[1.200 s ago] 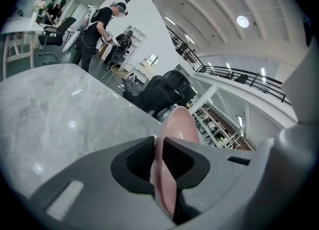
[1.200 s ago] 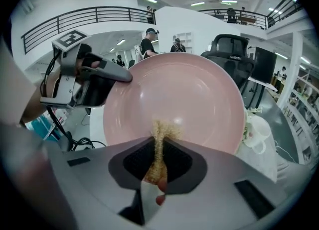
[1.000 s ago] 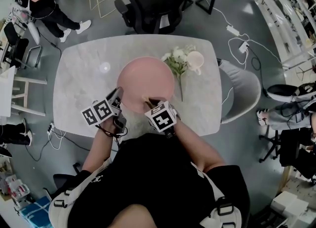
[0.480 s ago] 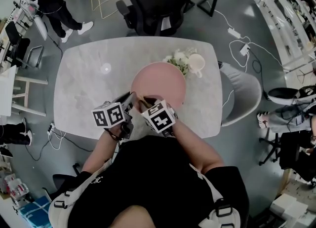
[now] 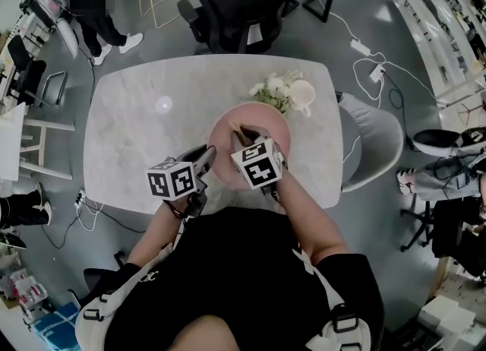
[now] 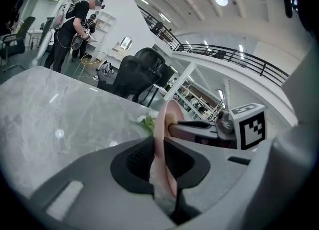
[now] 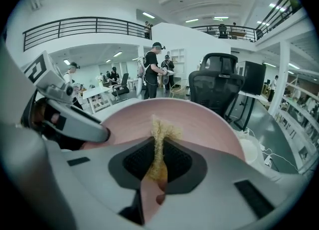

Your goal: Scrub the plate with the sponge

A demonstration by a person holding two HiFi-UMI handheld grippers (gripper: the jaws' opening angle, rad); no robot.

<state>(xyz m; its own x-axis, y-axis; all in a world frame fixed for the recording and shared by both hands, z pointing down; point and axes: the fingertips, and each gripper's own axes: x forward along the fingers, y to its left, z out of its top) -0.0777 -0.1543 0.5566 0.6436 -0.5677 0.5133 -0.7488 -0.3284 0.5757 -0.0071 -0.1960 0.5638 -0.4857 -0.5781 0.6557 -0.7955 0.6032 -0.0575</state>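
Right of centre on the marble table (image 5: 129, 137): a pink plate (image 5: 225, 143), broad face up towards the head camera. Cannot tell whether lifted or resting flat.

Pinched at its 8 o'clock rim by the left gripper (image 5: 205, 158), the thin edge running straight down the slot between the ribbed pads. Jaws opening at this moment, yet rim between them and touching both.

Clamped tight in the right gripper (image 5: 244, 134): a straw-coloured fibrous sponge (image 7: 159, 142), folded thin, its frayed tip poking out ahead onto the plate's face near the middle. Reaching in from the plate's 6 o'clock side.

Probably mid-scrub. Bare pink face spreading ahead of the sponge towards 12 o'clock, so likely strokes along the 6-to-12 line, away from the body. Right side nearer the working surface; left side only steadying. Risk, as a guess: a loosening hold at 8 o'clock letting the plate slide under sponge pressure.

Just past the plate's 1 o'clock rim: white flowers (image 5: 272, 87) and a cream cup (image 5: 301, 95), close enough to be nudged. Beyond the table at 12 o'clock, a black office chair (image 5: 243, 0).
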